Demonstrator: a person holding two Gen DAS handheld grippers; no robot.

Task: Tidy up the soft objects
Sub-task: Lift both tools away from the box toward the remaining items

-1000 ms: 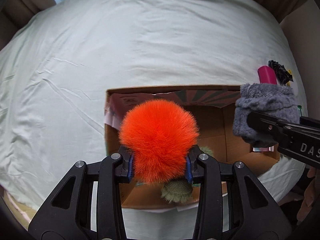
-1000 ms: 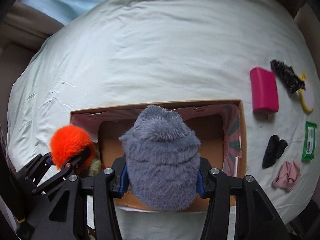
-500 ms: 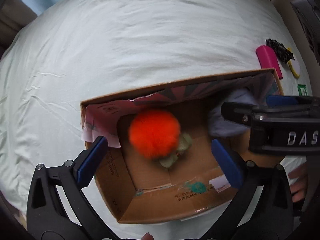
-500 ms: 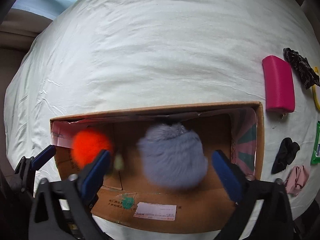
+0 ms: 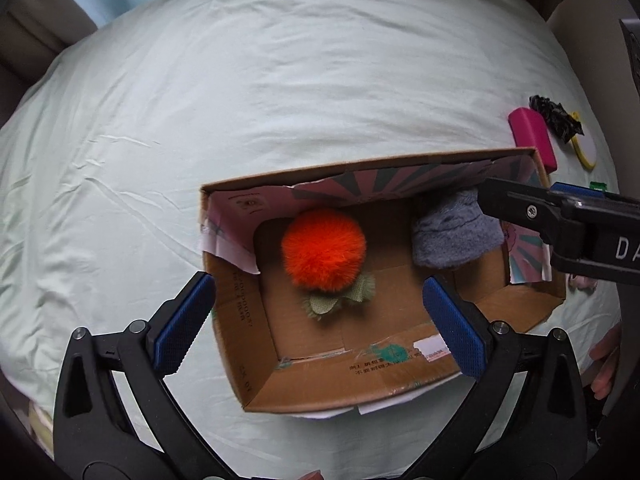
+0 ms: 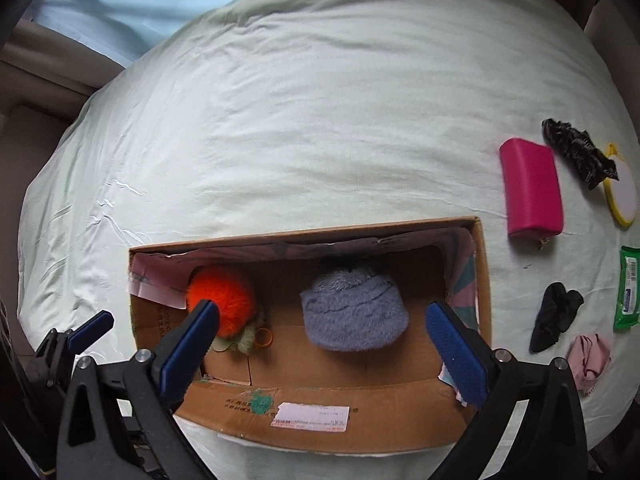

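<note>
An open cardboard box [image 5: 256, 360] [image 6: 484, 280] lies on the pale green bed. An orange fluffy plush with green leaves [image 5: 324, 254] [image 6: 224, 292] rests on the box floor at the left. A grey fluffy plush [image 5: 456, 240] [image 6: 354, 314] rests on the floor to its right. My left gripper [image 5: 318, 326] is open and empty above the box, over the orange plush. My right gripper [image 6: 320, 340] is open and empty above the grey plush; its finger [image 5: 520, 208] shows in the left wrist view.
On the bed right of the box lie a pink pouch [image 6: 532, 188], a black scrunchie [image 6: 576, 152], a yellow-rimmed mirror [image 6: 622, 196], a green wipes pack [image 6: 630, 288], a black cloth [image 6: 554, 316] and a pink cloth [image 6: 590, 358]. The bed sheet [image 6: 320, 120] stretches beyond the box.
Both grippers opened and let go. The orange plush and the grey plush dropped into the box and now lie still on its floor. Both grippers sit higher.
</note>
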